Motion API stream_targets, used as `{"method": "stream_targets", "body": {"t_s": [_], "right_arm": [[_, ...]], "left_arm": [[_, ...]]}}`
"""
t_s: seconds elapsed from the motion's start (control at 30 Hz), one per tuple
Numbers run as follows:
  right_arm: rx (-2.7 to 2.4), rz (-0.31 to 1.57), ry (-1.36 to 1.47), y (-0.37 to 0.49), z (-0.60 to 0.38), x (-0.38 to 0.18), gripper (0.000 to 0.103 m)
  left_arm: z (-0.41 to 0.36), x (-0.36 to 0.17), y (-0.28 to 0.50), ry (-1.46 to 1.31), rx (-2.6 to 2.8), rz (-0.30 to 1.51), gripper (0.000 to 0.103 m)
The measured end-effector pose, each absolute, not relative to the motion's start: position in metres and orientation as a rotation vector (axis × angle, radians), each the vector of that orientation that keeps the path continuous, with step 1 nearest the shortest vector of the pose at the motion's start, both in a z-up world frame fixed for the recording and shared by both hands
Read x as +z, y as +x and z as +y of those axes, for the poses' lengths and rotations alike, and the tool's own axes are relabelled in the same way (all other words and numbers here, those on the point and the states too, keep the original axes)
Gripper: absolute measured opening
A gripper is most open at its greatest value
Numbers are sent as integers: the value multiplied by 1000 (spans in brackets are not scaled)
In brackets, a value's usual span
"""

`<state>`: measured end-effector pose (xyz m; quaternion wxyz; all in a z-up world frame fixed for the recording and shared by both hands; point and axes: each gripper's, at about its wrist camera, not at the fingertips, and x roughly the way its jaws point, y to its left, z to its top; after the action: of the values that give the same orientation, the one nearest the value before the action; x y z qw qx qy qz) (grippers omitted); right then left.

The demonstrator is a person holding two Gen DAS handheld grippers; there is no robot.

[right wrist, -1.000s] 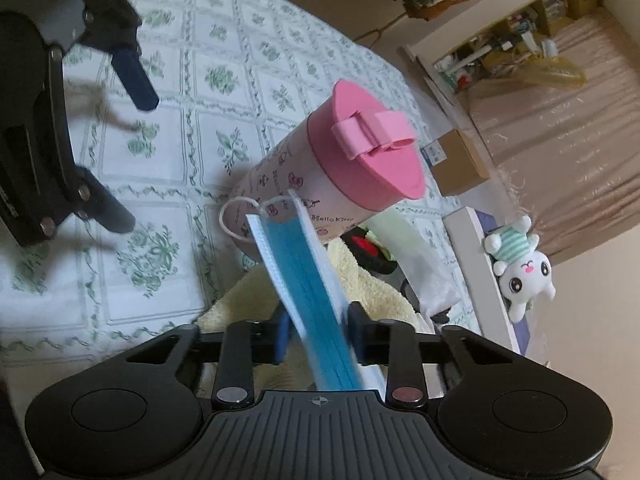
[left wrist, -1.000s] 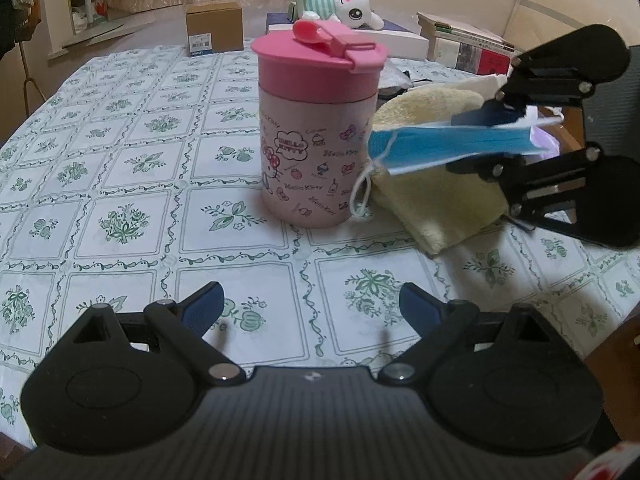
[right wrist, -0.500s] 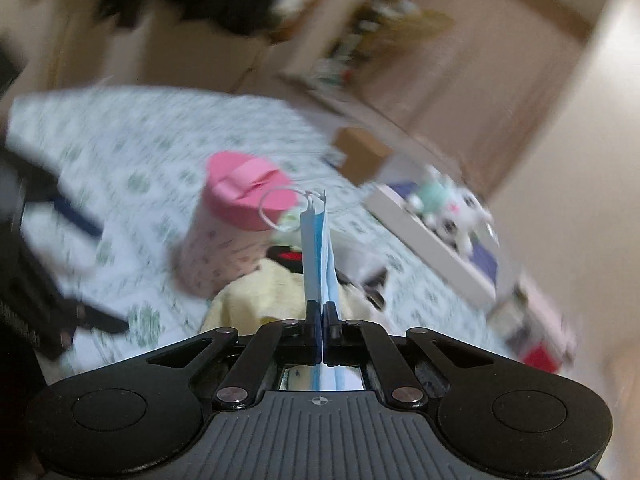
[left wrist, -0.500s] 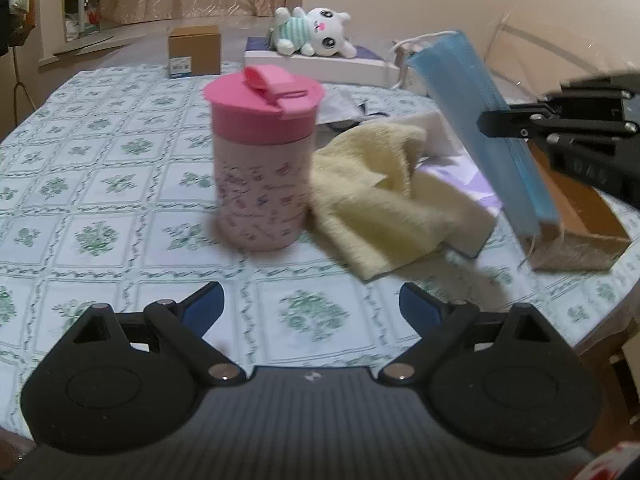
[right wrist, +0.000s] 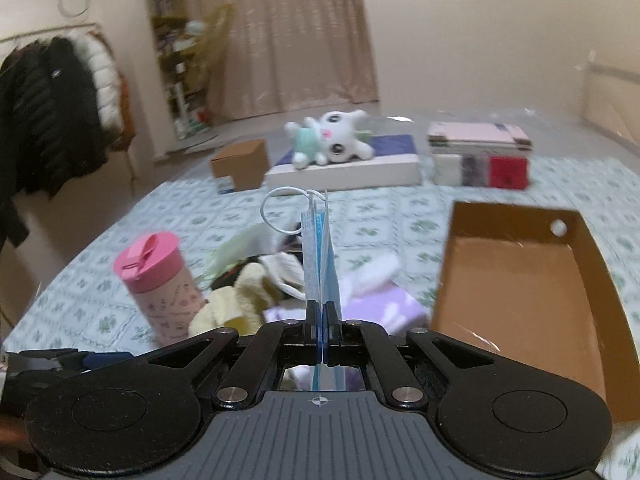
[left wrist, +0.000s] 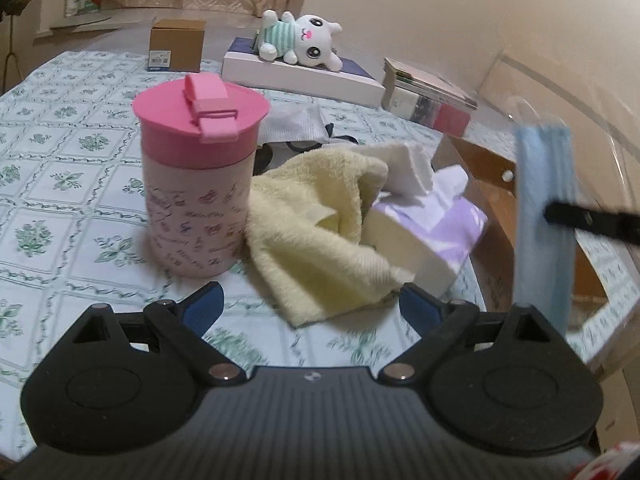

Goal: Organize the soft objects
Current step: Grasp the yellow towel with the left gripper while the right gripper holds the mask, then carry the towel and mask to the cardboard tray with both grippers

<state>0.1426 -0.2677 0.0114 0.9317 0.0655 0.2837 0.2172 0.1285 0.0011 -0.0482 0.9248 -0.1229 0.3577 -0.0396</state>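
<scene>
While I hold it up off the table: my right gripper is pinched fully together on the blue face mask, which stands on edge between the pads with its ear loop curling off the top.

Mask position: centre of the right wrist frame, clear of the pile; in the left wrist frame it hangs as a blue strip at the right edge, with a black finger of my right tool crossing it.

Why on edge: I judge a thin, floppy mask is easiest to carry gripped across its folded width, so it hangs flat instead of sagging.

Left gripper: jaws spread wide, nothing between them, low in its frame and aimed at the yellow towel. It looks ready for the next soft item.

Cardboard box: open and empty at the right of the right wrist frame, just beside the pile. I take it as the likely home for the mask.

Pile: yellow towel, a purple-and-white tissue pack and some white cloth lie bunched at mid-frame, touching each other.

Pink cup: upright, lid on, touching the towel's left edge; hard, so not mine to sort.

Plush toy: lying on a flat box at the upper centre, well apart from the pile.
</scene>
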Motion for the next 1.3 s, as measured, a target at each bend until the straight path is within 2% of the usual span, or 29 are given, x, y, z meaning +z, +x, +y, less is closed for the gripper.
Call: {"method": "stream_targets", "body": {"t_s": [0.27, 0.33, 0.4, 0.43, 0.5, 0.53, 0.6, 0.8, 1.3], "right_arm": [[390, 620, 174, 143, -290, -4, 0], [383, 628, 178, 143, -292, -7, 0], [381, 635, 182, 145, -291, -11, 0], [380, 638, 184, 145, -292, -12, 0], [379, 646, 188, 146, -292, -15, 0], [376, 648, 190, 147, -291, -16, 0], [372, 652, 197, 147, -291, -16, 0], [366, 633, 212, 139, -294, -10, 0], [338, 536, 259, 94, -306, 26, 0]], "left_arm": [[-5, -70, 171, -327, -25, 755, 91], [-5, -78, 181, -311, -9, 773, 81], [-6, -84, 187, -284, 1, 791, 59], [-6, -86, 189, -271, 8, 799, 55], [-6, -90, 190, -255, 13, 809, 36], [-5, -91, 189, -242, 12, 812, 34], [-5, -89, 185, -219, 2, 806, 22], [-6, -67, 157, -160, -44, 773, 15], [-27, 21, 89, -26, -189, 629, 14]]}}
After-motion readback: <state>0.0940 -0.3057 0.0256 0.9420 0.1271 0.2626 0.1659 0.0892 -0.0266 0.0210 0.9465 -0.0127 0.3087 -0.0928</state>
